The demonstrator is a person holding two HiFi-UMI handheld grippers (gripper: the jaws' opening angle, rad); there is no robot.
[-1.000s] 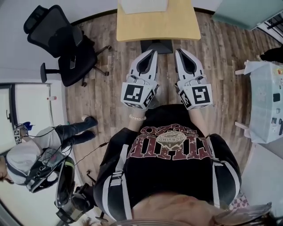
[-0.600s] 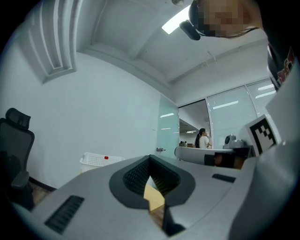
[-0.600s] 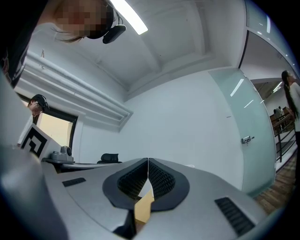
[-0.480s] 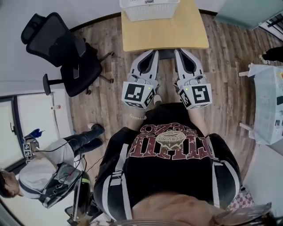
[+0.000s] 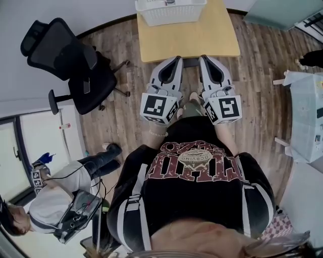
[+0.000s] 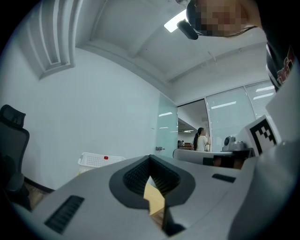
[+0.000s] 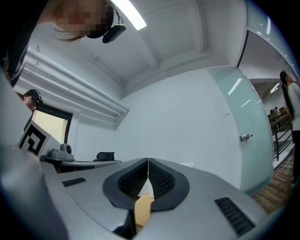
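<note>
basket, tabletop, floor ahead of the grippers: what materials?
Basket: probably white plastic, moulded lattice walls. Tabletop: light wood or laminate, matte, even tan. Floor: wood-look planks, grain and seams visible; could be laminate.

the left gripper (image 5: 176, 59) and the right gripper (image 5: 204, 58) lie side by side, tips at the near edge of the table (image 5: 186, 43). a basket (image 5: 170, 11) sits on the table's far edge. an office chair (image 5: 70, 60) stands left of the table. a second person (image 5: 55, 216) is behind, at the left.
</note>
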